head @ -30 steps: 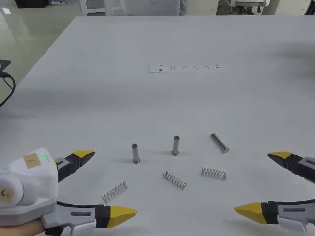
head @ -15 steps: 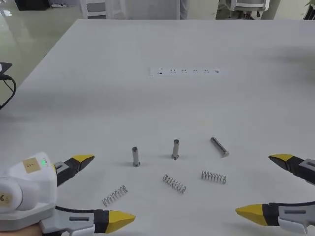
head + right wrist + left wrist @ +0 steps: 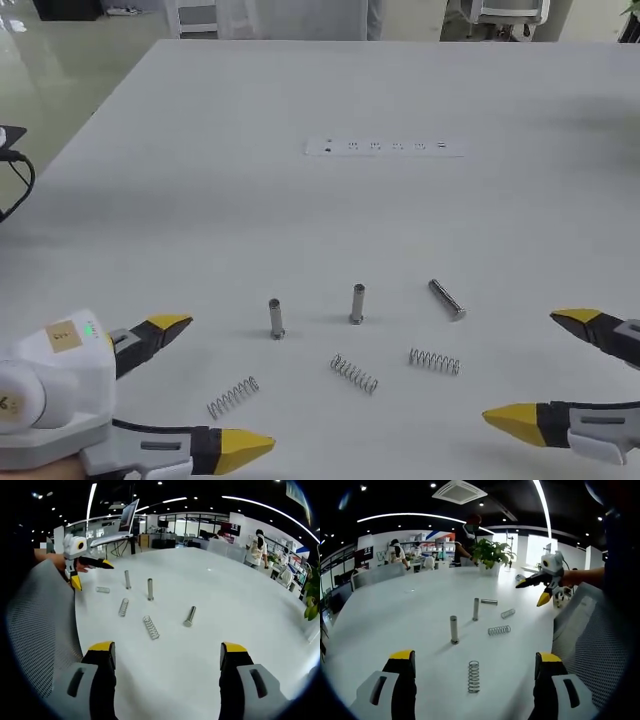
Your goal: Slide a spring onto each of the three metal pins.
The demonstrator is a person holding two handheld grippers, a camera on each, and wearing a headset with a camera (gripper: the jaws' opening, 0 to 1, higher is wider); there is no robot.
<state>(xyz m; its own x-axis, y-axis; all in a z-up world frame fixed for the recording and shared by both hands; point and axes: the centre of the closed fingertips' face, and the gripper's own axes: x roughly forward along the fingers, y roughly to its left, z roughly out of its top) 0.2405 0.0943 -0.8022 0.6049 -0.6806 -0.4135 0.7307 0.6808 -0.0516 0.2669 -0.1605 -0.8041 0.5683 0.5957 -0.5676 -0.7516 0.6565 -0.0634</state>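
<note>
Two metal pins stand upright on the white table, the left pin (image 3: 275,318) and the middle pin (image 3: 357,303). The third pin (image 3: 446,298) lies on its side to their right. Three loose springs lie nearer me: left spring (image 3: 232,396), middle spring (image 3: 354,372), right spring (image 3: 434,361). My left gripper (image 3: 220,382) is open at the near left, and the left spring lies between its yellow tips (image 3: 473,676). My right gripper (image 3: 521,366) is open at the near right, to the right of the right spring (image 3: 151,627), with nothing in it.
A white power strip (image 3: 383,147) is set flat in the table further back. A dark cable (image 3: 14,170) hangs off the left edge. The table's near edge runs just under both grippers, and bare tabletop surrounds the parts.
The head camera has tilted slightly, so the scene sits a little lower. Pins and springs lie where they were. Both grippers remain open in about the same places.
</note>
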